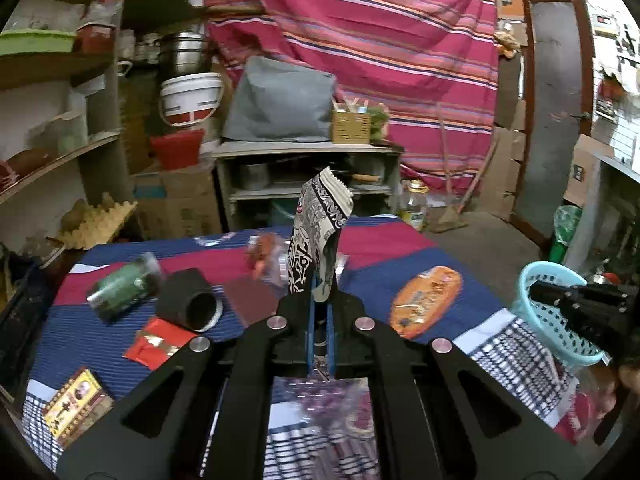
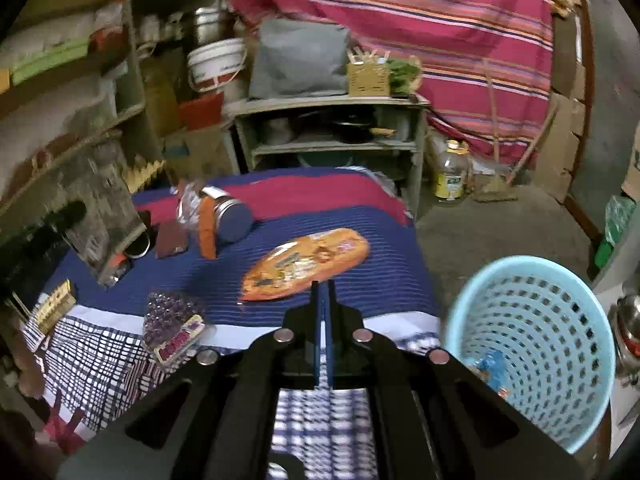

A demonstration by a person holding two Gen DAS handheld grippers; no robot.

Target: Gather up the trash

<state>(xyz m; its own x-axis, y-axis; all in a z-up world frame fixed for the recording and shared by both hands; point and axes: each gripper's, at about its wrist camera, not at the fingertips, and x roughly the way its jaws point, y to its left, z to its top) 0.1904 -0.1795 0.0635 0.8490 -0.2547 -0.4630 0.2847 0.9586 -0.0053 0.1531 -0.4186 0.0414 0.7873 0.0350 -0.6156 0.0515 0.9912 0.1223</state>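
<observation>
My left tool (image 1: 321, 300) was a matte black frame: two broad arms spreading toward the camera, each pierced by an angular cut-out, joined by linkage bars pinned with four round silver rivets. Its two fingers (image 1: 311, 332) were narrow blue-edged blades set in black blocks. My right tool (image 2: 324, 300) was built the same, black arms, four silver pins, blue blade fingers (image 2: 318, 336) side by side.

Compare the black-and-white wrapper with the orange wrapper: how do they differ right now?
The black-and-white wrapper stands upright, pinched in the shut left gripper; the orange wrapper lies flat on the striped cloth, untouched. The first is narrow and creased, the second broad and oval. Neither is in the blue basket yet.
</observation>
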